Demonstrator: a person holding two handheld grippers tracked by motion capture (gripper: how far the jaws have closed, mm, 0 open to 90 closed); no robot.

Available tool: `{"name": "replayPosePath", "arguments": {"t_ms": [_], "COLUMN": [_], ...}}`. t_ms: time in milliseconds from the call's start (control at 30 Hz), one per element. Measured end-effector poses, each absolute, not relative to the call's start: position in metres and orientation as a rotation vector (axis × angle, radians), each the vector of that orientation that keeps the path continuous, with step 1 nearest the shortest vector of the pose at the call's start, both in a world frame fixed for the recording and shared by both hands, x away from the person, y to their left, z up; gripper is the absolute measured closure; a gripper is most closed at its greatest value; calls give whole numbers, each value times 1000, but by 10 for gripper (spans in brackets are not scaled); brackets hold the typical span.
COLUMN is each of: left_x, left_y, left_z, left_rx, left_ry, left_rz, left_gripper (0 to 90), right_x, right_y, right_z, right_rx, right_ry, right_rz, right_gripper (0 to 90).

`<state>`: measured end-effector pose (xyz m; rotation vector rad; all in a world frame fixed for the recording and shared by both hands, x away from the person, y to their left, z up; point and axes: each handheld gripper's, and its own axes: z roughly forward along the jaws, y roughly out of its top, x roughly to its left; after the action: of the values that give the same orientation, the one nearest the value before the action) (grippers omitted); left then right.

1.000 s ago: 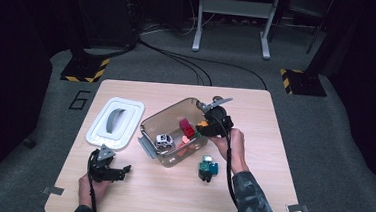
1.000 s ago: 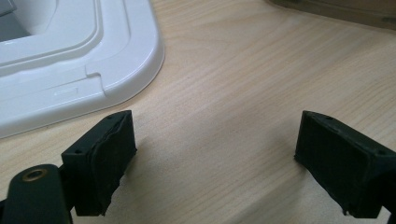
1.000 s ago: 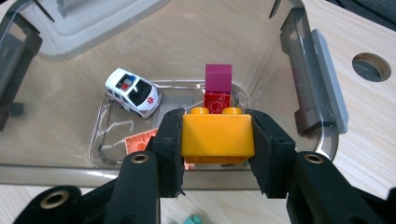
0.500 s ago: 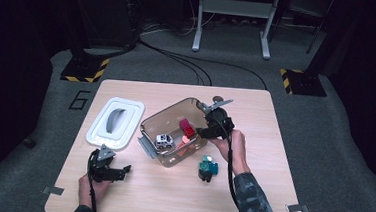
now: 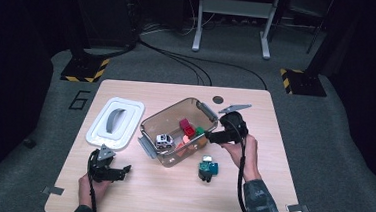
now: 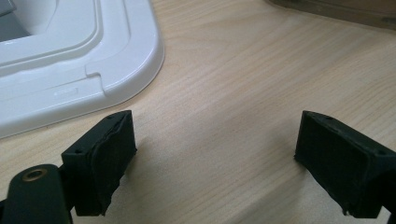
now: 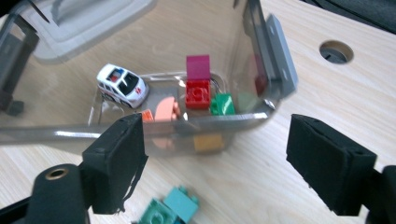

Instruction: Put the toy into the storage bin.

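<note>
Right tongs [image 5: 213,136] have just been opening, empty, at the right rim of the clear box [image 5: 150,124] holding bricks [image 7: 198,94]. Left tongs [image 5: 125,171] rest wide open, empty, on the table [image 5: 272,157].

White lid [image 5: 114,122] lay flat on wooden table [image 5: 169,200], left of the box, grey handle up. Round hole [image 5: 218,99] noted near table's far edge. Black cables [image 5: 179,60] trailed across grey floor behind; striped floor plates [image 5: 84,69] at both sides.
</note>
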<state>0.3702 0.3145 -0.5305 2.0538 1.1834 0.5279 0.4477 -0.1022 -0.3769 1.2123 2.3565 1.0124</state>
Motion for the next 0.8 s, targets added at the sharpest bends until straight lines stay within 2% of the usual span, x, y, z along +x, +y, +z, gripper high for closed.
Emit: {"name": "replayPosePath", "arguments": {"t_ms": [167,433,800], "left_x": [370,370,370], "left_y": [314,315,315], "left_z": [-530,-530,-530], "left_rx": [2053,2054,2063], "left_ry": [1184,1183,1184], "left_rz": [528,529,522], "left_gripper": [120,120,120], "right_x": [438,425,406], "right_y": [-115,-128,-116], "right_z": [-386,-422,-478], "right_rx": [1241,1319,1437], "right_ry": [2351,2364,2355], "right_rz": [1014,986,920], "right_gripper": [153,148,157]}}
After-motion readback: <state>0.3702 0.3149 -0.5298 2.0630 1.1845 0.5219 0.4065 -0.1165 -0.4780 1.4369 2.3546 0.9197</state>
